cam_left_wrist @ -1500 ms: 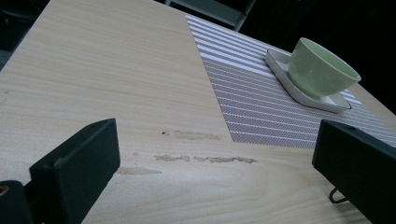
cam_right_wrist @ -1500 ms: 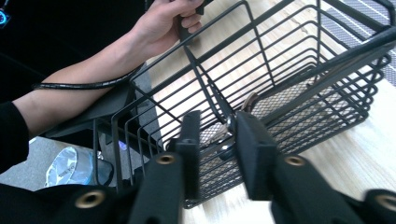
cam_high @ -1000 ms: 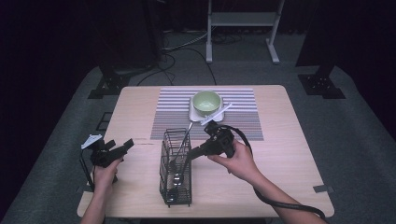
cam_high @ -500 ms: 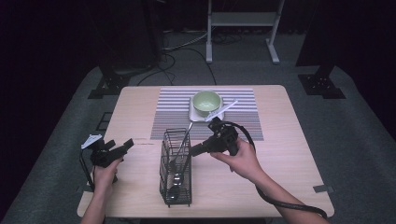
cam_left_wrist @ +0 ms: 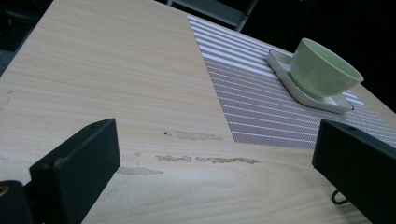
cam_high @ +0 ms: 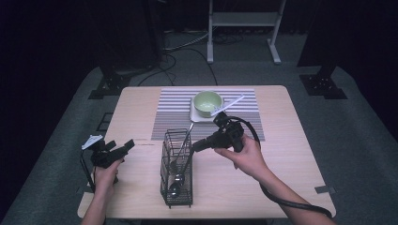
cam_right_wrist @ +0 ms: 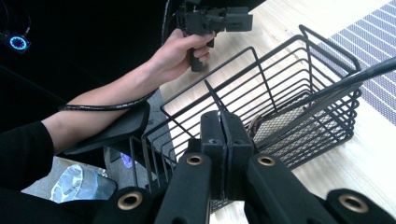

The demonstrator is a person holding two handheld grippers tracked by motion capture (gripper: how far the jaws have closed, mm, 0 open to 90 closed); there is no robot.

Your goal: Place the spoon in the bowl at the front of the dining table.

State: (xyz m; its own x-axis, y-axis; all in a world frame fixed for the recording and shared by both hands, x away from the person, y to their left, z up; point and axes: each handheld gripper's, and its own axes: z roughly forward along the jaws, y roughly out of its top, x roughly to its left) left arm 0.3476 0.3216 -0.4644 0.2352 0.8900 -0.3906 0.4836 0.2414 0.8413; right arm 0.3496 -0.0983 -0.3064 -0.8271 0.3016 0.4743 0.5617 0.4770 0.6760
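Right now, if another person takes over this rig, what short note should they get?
Left gripper: open, holding nothing, low over the table at its left edge.
Right gripper: jaws shut, at the rim of the black wire basket; whether something thin is pinched between them cannot be told.
Things: a spoon lies inside the basket and a long handle leans out of its far end. The green bowl stands on a white tray on the striped mat, with a white utensil leaning at it.
Done: some cutlery is in the basket.
Left: probably the white utensil, if it belongs there.
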